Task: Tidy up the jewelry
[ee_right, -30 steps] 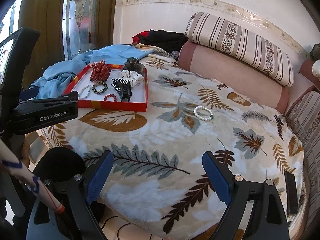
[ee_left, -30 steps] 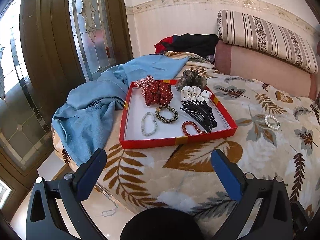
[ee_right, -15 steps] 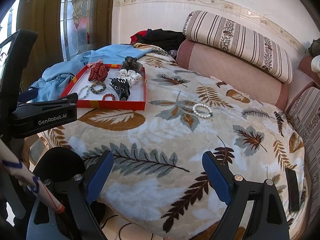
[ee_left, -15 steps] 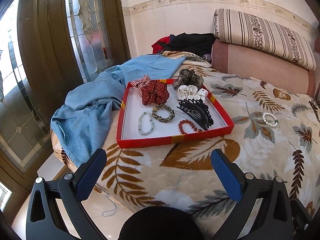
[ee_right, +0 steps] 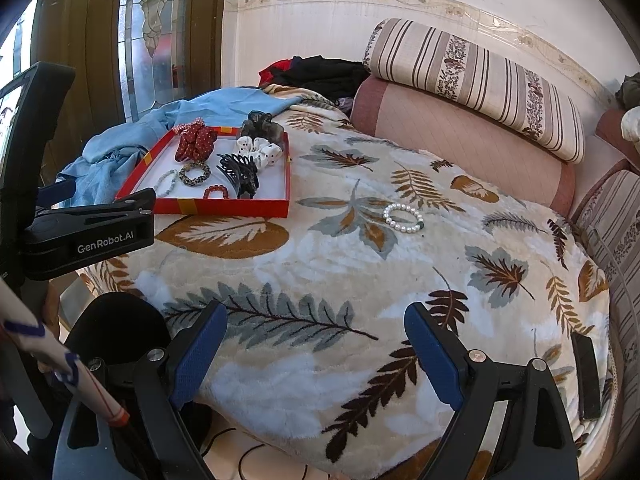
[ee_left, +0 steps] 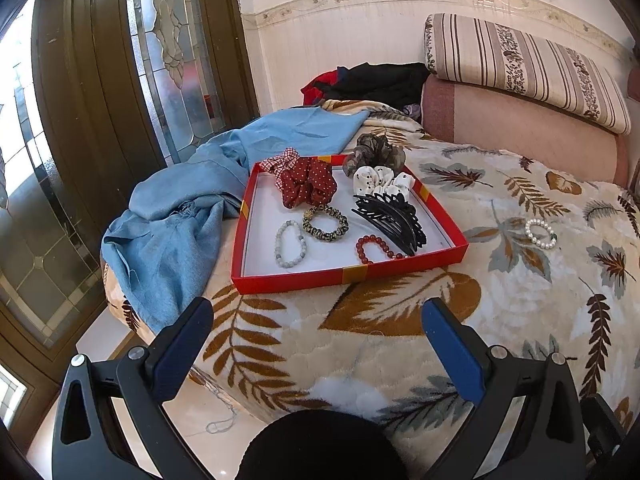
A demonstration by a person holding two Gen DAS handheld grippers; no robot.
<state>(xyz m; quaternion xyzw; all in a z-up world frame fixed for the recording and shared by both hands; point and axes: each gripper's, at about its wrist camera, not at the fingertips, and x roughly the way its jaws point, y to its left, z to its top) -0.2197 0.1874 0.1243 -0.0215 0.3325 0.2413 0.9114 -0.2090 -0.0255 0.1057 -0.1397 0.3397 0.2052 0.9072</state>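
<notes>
The pearl bracelet [ee_right: 403, 218] lies alone on the bed's leaf-print blanket [ee_right: 320, 272], right of the red tray [ee_right: 224, 205], ahead of the wide-open, empty right tool [ee_right: 316, 354] and nearer it than the equally open, empty left tool [ee_left: 316, 332].

Both wrist views face bed; share red tray [ee_left: 404, 270], right farther.

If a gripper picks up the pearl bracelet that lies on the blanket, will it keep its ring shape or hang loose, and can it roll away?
The pearl bracelet is a string of separate round beads, so it will probably sag into a loop when lifted by one side. The smooth beads may slip between the jaws. It lies flat on the plush blanket, so rolling away seems unlikely.
</notes>
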